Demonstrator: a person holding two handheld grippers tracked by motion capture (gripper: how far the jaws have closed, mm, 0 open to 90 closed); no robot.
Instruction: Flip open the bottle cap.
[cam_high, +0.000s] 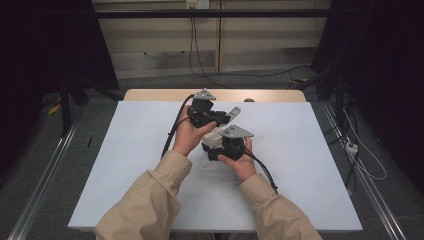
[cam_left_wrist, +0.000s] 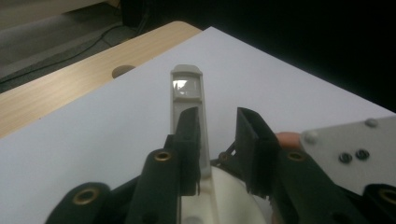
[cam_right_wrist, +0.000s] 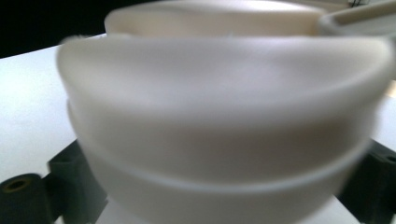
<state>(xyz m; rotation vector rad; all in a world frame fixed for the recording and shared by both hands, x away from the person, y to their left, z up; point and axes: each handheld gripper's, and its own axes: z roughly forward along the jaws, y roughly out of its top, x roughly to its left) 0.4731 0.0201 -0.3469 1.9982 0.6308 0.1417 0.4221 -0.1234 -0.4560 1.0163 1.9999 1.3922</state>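
Note:
A white bowl (cam_high: 215, 135) (cam_right_wrist: 224, 107) sits at the middle of the white table sheet (cam_high: 300, 165). A flat grey utensil handle (cam_high: 233, 113) (cam_left_wrist: 187, 86) sticks out of it toward the far side. My left gripper (cam_high: 221, 120) (cam_left_wrist: 218, 113) points along that handle. The handle lies against one jaw with a clear gap to the other, so this gripper is open. My right gripper (cam_high: 212, 145) (cam_right_wrist: 222, 186) reaches in from the near side. Its jaws stand wide on either side of the bowl's wall, shut on it.
The wooden table edge (cam_left_wrist: 70, 84) with a round hole (cam_left_wrist: 123, 71) runs along the far side. The right gripper's grey plate (cam_left_wrist: 348, 149) is close beside my left jaws. Cables (cam_high: 200, 60) lie on the floor beyond, and metal rails (cam_high: 40, 185) flank the table.

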